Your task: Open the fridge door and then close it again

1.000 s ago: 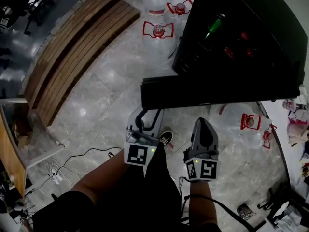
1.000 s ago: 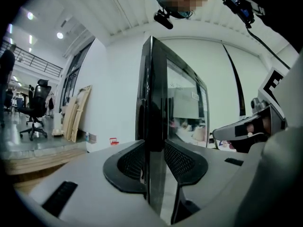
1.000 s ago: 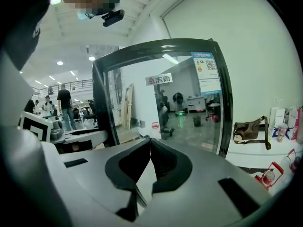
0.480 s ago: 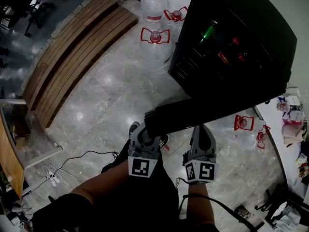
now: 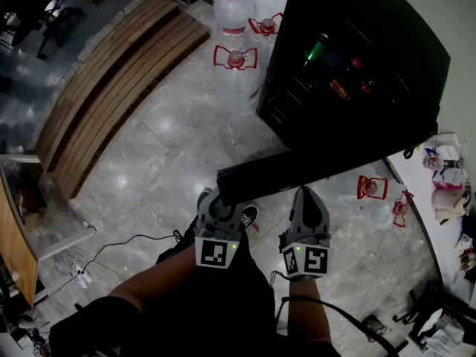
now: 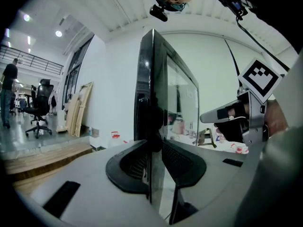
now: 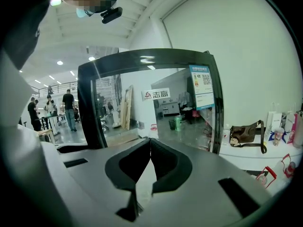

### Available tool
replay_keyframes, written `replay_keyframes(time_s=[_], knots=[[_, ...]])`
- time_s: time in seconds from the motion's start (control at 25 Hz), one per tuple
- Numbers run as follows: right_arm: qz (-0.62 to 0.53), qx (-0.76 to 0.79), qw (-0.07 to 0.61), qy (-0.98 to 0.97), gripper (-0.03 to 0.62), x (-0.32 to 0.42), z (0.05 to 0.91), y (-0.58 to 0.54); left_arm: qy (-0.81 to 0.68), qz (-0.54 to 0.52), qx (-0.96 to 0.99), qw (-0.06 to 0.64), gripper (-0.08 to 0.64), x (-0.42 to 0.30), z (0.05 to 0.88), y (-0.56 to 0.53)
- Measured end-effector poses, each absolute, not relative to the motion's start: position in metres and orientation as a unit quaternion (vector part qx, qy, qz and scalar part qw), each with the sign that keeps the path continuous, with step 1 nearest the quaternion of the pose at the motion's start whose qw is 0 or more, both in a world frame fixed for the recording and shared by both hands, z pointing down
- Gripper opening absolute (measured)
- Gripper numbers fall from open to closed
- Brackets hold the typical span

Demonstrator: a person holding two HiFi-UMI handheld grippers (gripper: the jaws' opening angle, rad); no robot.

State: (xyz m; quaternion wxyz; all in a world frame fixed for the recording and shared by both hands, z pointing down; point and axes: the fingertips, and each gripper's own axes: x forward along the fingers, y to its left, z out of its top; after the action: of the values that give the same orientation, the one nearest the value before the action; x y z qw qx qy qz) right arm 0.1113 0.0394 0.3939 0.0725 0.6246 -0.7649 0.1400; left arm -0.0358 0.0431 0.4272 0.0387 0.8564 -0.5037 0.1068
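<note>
A black fridge [image 5: 357, 58] with bottles inside stands at the upper right, its glass door [image 5: 297, 173] swung out toward me. My left gripper [image 5: 218, 198] is at the door's free end. In the left gripper view the door's edge [image 6: 146, 93] stands between the jaws of the left gripper [image 6: 152, 148], which are closing, and the pads touch it on both sides. My right gripper [image 5: 307, 198] hangs just in front of the door. Its jaws meet at the tips of the right gripper [image 7: 150, 142] with nothing between them, facing the door's glass [image 7: 156, 103].
Water jugs with red handles [image 5: 236, 59] stand left of the fridge, and more [image 5: 372, 188] lie behind the door. A long wooden platform [image 5: 111, 73] runs along the left. Cables [image 5: 111, 251] lie on the marble floor. A white counter [image 5: 446, 169] with bags is at the right.
My left gripper moved right to the door's end and narrowed its jaws around the edge. The right gripper rose slightly. The door's free end has swung a little nearer to me.
</note>
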Motion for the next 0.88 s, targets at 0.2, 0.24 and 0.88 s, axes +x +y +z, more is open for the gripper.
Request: replay_keyframes(time_s=[0.2, 0.24, 0.88], knots=[[0.140, 0.624, 0.068, -0.766, 0.015, 0.109, 0.391, 0.040, -0.517, 0.082, 0.850, 0.067, 0.101, -0.037, 0.426, 0.042], [0.140, 0.623, 0.068, -0.766, 0.015, 0.109, 0.391, 0.040, -0.516, 0.083, 0.850, 0.067, 0.101, -0.037, 0.426, 0.042], [0.150, 0.629, 0.064, -0.760, 0.015, 0.108, 0.410, 0.031, -0.504, 0.085, 0.856, 0.074, 0.101, -0.042, 0.432, 0.027]])
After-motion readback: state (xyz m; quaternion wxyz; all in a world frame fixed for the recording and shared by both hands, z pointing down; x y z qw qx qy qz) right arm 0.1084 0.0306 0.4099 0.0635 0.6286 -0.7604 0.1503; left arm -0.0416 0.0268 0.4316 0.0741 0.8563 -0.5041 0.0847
